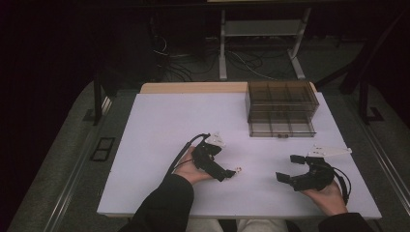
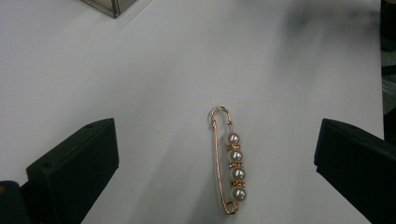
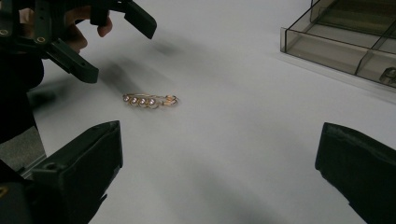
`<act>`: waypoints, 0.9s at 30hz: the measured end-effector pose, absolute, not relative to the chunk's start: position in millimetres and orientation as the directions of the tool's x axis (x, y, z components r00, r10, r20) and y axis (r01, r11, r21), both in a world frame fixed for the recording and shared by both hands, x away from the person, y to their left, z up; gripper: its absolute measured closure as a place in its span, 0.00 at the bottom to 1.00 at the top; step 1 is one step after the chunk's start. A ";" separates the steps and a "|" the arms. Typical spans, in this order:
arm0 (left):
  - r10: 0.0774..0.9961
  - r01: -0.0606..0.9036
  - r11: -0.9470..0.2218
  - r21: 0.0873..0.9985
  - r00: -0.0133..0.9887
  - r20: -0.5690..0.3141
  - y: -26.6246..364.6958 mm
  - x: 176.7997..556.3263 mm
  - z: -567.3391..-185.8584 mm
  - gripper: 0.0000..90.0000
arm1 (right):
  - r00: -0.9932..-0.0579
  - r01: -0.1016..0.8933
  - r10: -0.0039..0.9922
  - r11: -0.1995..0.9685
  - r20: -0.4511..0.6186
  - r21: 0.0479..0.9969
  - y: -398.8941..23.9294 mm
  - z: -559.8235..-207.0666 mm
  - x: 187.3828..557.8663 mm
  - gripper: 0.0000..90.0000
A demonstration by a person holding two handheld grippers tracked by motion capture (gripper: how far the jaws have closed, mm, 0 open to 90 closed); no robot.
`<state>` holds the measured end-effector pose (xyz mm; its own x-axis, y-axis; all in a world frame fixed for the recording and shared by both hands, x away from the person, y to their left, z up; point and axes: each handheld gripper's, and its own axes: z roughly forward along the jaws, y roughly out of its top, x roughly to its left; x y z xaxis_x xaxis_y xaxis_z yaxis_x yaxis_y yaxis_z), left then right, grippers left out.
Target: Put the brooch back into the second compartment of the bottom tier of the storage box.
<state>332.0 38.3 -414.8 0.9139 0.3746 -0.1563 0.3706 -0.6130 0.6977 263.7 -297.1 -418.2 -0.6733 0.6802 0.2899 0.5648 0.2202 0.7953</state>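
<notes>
Lying flat on the white table (image 1: 159,125), toward the near edge and roughly midway along it, was one gold safety-pin brooch (image 2: 228,161) strung with four pearls and small gold spacers between them — clasp loop at one end, coil at the other.

Left gripper (image 1: 231,175): held in the person's left hand (image 1: 186,166), jaws spread wide, one to either side of the brooch and not touching it. In the left gripper view the brooch lay between the two black jaws, nearer the right one, its length running away from the camera. In the right gripper view the left gripper's jaws were above the brooch and apart from it.

Right gripper (image 1: 288,167): held in the right hand (image 1: 331,195) near the near right corner of the table, jaws spread, nothing between them. It pointed leftward at the brooch, well apart from it. A grey three-cornered plate (image 1: 329,151) sat on top of it; a cable trailed at its right.

Storage item: one smoky transparent drawer box (image 1: 282,107) at the far right corner of the table — divided into compartments, lower drawer pulled partly forward toward the near edge. In the right gripper view a small metal object (image 3: 388,74) showed at the frame's right edge within one compartment; its kind could not be told.

Table surface: white, resting on a wooden top visible along the far edge.
</notes>
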 end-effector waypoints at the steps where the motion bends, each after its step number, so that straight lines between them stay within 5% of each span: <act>1: 0.375 0.373 -0.613 0.696 0.913 -0.159 37.7 332.6 -415.7 0.00 | -0.673 0.565 0.680 0.221 0.290 0.795 -297.1 -418.2 263.7 0.01; 27: 0.352 0.370 -0.687 0.625 0.923 -0.159 20.3 339.5 -438.3 0.05 | -0.676 0.565 0.679 0.227 0.287 0.793 -296.4 -418.6 264.1 0.01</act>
<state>339.5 20.3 -438.3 0.9226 0.3517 -0.1586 0.3696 -0.6875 0.6251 264.1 -296.4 -418.6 -0.6759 0.6787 0.2873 0.5654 0.2274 0.7928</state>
